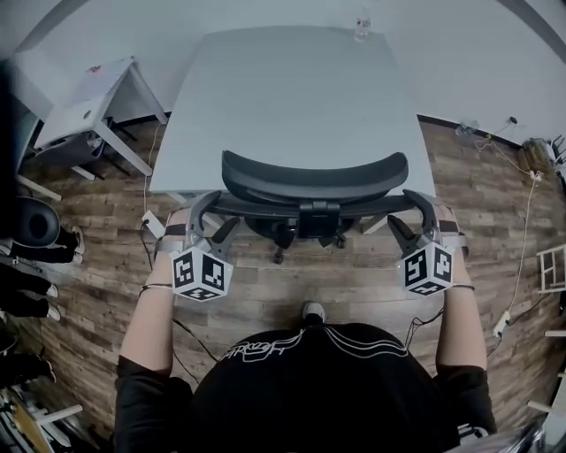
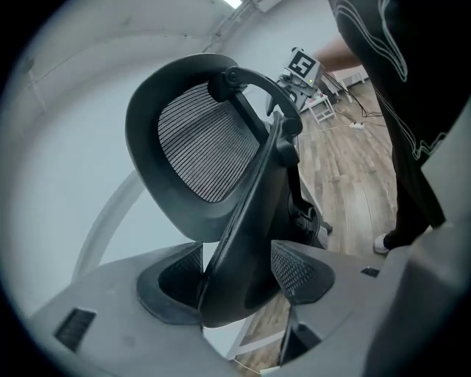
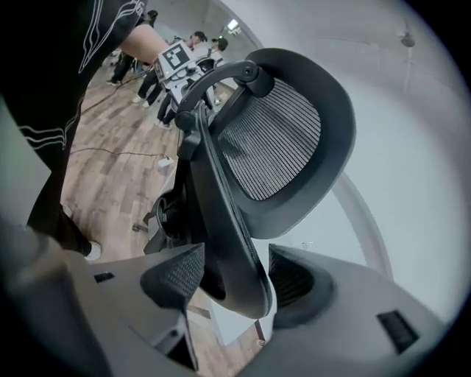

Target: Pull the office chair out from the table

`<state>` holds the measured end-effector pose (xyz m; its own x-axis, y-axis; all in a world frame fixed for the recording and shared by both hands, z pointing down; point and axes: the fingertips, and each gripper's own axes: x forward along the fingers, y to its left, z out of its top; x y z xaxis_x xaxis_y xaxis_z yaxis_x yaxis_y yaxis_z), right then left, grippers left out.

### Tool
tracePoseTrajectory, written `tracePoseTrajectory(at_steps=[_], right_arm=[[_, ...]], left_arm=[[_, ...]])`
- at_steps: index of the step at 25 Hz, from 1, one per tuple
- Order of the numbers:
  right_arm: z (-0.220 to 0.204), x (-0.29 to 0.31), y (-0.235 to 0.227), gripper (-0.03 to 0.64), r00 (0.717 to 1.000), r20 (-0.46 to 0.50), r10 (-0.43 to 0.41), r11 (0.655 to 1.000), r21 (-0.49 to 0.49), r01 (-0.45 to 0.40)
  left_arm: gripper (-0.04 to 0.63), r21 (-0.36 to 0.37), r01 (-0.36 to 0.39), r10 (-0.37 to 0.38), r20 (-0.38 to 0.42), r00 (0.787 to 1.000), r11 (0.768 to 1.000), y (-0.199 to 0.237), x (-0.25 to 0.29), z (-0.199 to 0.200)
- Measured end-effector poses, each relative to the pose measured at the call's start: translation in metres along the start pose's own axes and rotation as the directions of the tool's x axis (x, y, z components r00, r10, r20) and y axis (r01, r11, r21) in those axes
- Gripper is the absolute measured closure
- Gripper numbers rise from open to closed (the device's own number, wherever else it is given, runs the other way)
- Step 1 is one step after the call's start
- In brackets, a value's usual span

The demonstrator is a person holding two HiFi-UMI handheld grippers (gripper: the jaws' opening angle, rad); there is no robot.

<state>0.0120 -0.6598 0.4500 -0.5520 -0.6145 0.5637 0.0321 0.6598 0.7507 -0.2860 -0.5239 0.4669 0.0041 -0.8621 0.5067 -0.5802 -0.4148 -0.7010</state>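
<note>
Office chair [image 1: 314, 181] tucked in at the table's [image 1: 292, 88] near edge, with the backrest just outside it. Left gripper [image 1: 215, 217] and right gripper [image 1: 414, 219] both unclenched, jaws spread, straddling the backrest's left and right side edges, not clamped on them.

The seat of the office chair [image 1: 318, 211] is hidden under the table [image 1: 292, 97]; its base [image 1: 281, 239] shows only in part beneath the backrest [image 1: 314, 180]; a clear thing [image 1: 362, 26] at the table's far edge is too small to identify.
</note>
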Motion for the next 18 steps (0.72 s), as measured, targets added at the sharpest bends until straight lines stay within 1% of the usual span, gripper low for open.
tracePoseTrajectory(at_steps=[4, 6, 8, 9, 10, 12, 14, 18], right_arm=[[-0.004, 0.010, 0.002, 0.342, 0.999, -0.037, 0.013, 0.999, -0.050, -0.015], [-0.005, 0.013, 0.000, 0.342, 0.999, -0.039, 0.016, 0.999, -0.047, -0.017], [-0.004, 0.015, -0.001, 0.344, 0.999, -0.033, 0.030, 0.999, -0.022, -0.031], [-0.004, 0.015, -0.002, 0.345, 0.999, -0.031, 0.042, 0.999, -0.011, -0.043], [-0.004, 0.015, -0.002, 0.355, 0.998, -0.034, 0.054, 0.999, -0.007, -0.054], [-0.005, 0.016, -0.003, 0.365, 0.996, -0.051, 0.067, 0.998, -0.015, -0.068], [-0.005, 0.016, -0.003, 0.368, 0.995, -0.071, 0.074, 0.997, -0.018, -0.075], [-0.006, 0.017, -0.002, 0.371, 0.987, -0.113, 0.114, 0.993, -0.001, -0.114]], left_arm=[[0.327, 0.083, 0.027, -0.024, -0.040, 0.999, 0.996, 0.000, 0.006, -0.007], [0.328, 0.121, 0.040, -0.034, -0.050, 0.998, 0.992, 0.000, 0.008, -0.008], [0.334, 0.156, 0.057, -0.048, -0.058, 0.997, 0.986, 0.000, 0.009, -0.010], [0.354, 0.173, 0.068, -0.057, -0.067, 0.996, 0.983, 0.001, 0.009, -0.011], [0.390, 0.187, 0.082, -0.068, -0.080, 0.995, 0.979, 0.002, 0.009, -0.011], [0.398, 0.202, 0.114, -0.093, -0.110, 0.990, 0.973, 0.002, 0.009, -0.012], [0.403, 0.202, 0.142, -0.115, -0.137, 0.984, 0.969, 0.002, 0.010, -0.013], [0.408, 0.192, 0.157, -0.126, -0.165, 0.978, 0.969, 0.002, 0.009, -0.014]])
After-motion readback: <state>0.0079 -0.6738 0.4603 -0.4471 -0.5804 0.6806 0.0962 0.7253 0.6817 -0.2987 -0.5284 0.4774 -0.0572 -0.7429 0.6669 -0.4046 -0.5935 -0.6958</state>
